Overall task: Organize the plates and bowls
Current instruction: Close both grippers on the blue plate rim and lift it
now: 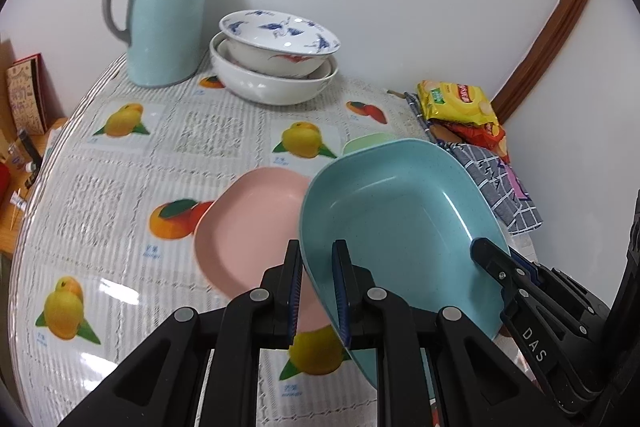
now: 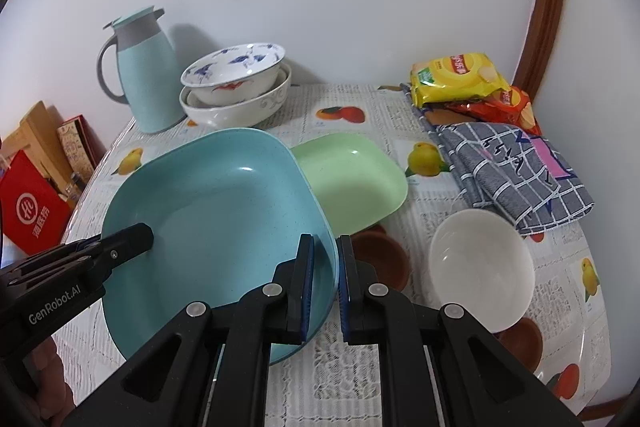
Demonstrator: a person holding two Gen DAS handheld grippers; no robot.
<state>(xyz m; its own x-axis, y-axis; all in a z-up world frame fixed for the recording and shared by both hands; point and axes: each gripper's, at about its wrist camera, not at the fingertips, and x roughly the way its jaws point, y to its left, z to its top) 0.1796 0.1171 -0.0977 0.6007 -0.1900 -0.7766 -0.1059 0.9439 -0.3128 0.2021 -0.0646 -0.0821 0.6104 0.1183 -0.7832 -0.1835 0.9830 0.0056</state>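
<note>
A square blue plate [image 1: 392,211] hangs tilted above the table, gripped at two opposite rims. My left gripper [image 1: 318,247] is shut on its left rim, and my right gripper [image 2: 326,241] is shut on its right rim. Each wrist view shows the other gripper: the right gripper [image 1: 486,247] and the left gripper [image 2: 140,233]. The blue plate [image 2: 216,211] partly covers a pink plate [image 1: 248,223] and a green plate [image 2: 352,179] lying on the table. A white bowl [image 2: 480,267] sits to the right on a brown bowl [image 2: 520,343]. Another brown bowl [image 2: 384,259] lies beside my right gripper.
At the back by the wall, patterned white bowls [image 1: 276,67] are stacked next to a pale blue jug [image 1: 164,15]. A checked cloth [image 2: 512,171] and snack packets [image 2: 456,79] lie at the back right. Boxes [image 2: 32,211] stand beyond the table's left edge.
</note>
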